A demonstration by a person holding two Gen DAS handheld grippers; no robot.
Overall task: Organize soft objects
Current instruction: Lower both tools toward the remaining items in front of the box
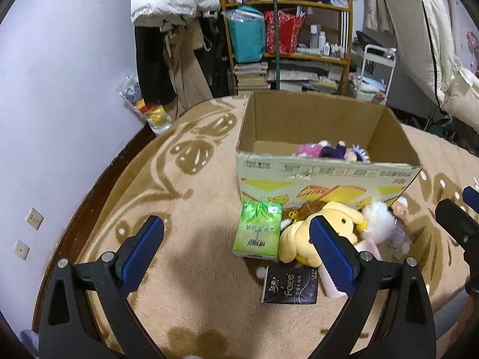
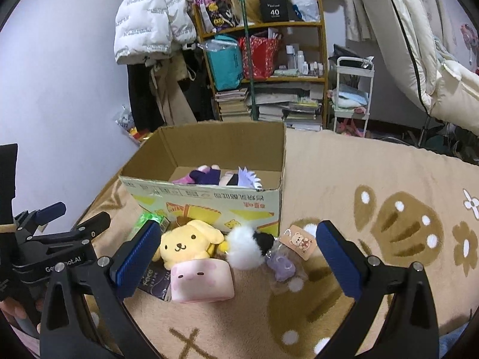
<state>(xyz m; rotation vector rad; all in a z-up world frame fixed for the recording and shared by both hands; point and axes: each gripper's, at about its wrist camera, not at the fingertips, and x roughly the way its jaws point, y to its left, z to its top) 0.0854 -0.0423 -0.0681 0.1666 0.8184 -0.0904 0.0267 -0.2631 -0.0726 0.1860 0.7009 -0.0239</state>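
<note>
Both the left gripper [image 1: 236, 240] and right gripper [image 2: 238, 243] hung with jaws spread, empty. The yellow plush [image 2: 187, 243] lay near the cardboard box [image 2: 209, 202]. Only the right view revealed the pink cushion [image 2: 203, 281]; the left showed the green tissue pack [image 1: 259, 229] whole.

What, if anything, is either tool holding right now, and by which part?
Nothing is held. The left tool and the right tool both hover open, empty, above the plush toys lying beside the open cardboard box.
</note>
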